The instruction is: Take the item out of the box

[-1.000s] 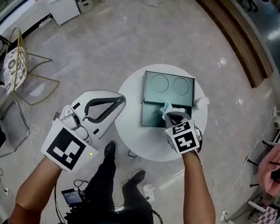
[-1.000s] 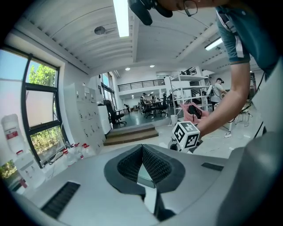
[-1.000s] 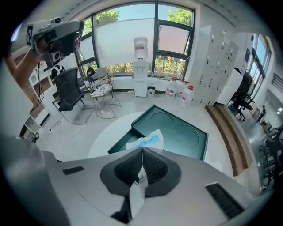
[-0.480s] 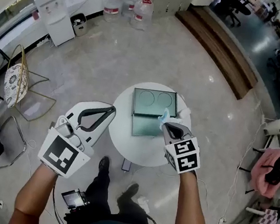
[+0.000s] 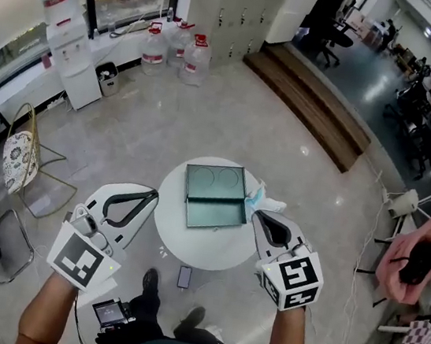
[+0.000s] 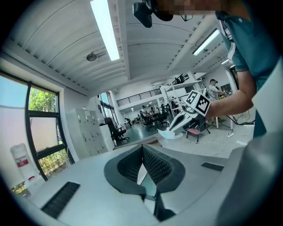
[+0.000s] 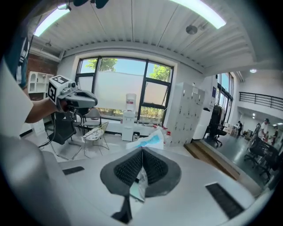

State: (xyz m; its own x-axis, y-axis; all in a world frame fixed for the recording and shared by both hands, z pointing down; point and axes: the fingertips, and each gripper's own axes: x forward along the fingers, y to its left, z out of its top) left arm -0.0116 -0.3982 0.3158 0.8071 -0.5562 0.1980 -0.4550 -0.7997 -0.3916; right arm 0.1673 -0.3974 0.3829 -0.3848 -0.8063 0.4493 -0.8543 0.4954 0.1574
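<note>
There are two claws and one round white bench [image 5: 213, 248]. The left claw [image 5: 151, 193] is pressed together, with nothing in it. One green box [image 5: 213, 199] lies open on the bench. The right claw [image 5: 258, 214] pinches one blue-and-white packet [image 5: 257, 199], out of the box, just beside it.

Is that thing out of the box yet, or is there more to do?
Looks nearly done: the open box on the table appears empty. In hand: the right gripper pinches a blue-and-white packet, up beside the box. The left gripper is shut and holds nothing. Left: probably just setting the packet down.
</note>
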